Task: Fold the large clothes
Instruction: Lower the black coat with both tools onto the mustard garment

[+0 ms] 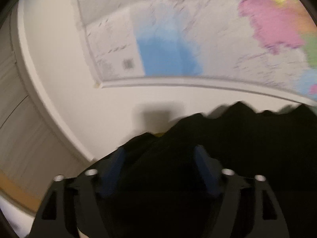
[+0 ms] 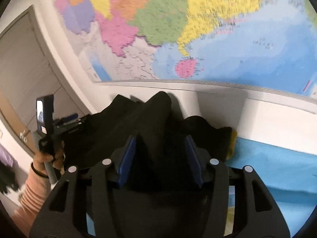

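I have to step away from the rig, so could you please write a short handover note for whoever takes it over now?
Left gripper: jaws apart, the black garment bunched between them, pads not visibly pressing.
Right gripper: jaws apart, a ridge of the same cloth between them, no clear pinch.
Left hand holds its gripper's handle, seen from the right wrist.
The garment is heaped in loose ridges against the white wall, below the map, partly on a blue surface.
Done: no neat fold shows.
Left: take hold, spread it flat, fold.
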`<action>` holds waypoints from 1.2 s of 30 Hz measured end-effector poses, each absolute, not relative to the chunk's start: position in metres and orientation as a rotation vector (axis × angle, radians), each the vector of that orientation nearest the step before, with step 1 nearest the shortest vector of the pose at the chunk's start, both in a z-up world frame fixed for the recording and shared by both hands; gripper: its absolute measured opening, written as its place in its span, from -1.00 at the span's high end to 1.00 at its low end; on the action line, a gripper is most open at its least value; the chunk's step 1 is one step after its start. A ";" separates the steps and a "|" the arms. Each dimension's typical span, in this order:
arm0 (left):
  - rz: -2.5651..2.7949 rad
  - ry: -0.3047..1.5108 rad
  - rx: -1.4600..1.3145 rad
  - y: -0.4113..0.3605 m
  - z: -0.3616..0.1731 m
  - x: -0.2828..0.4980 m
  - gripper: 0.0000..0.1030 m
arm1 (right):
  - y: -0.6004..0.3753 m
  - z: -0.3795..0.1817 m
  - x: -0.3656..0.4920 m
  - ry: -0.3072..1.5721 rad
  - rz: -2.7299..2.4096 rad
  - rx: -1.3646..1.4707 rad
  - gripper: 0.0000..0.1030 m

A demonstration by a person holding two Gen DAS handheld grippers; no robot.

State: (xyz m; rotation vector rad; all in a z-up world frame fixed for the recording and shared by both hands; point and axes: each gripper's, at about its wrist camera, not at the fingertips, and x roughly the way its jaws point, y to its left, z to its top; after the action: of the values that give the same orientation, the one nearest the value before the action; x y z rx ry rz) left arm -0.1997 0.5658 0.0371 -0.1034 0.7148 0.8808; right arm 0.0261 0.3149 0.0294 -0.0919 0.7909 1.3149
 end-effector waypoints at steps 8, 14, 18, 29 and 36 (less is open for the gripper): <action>0.853 0.885 -0.132 0.578 0.001 -0.168 -0.11 | 0.334 0.026 0.010 0.781 1.356 -0.114 -0.12; 0.915 0.854 -0.165 0.584 -0.003 -0.176 0.20 | 0.306 0.018 0.053 0.842 1.206 -0.029 -0.05; 0.948 0.867 -0.139 0.580 -0.008 -0.171 0.19 | 0.330 -0.011 0.055 0.978 1.197 -0.147 -0.28; 0.982 0.820 -0.177 0.582 -0.011 -0.189 0.18 | 0.276 0.010 0.080 0.847 1.186 0.067 0.83; 0.970 0.759 -0.183 0.572 -0.003 -0.199 -0.06 | 0.282 0.001 0.068 0.900 1.134 -0.034 0.45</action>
State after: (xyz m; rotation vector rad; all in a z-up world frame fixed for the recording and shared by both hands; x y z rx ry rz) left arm -0.1992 0.5718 -0.0035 -0.1832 0.7588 0.9700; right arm 0.0676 0.2818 0.0008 -0.0342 0.8995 1.1340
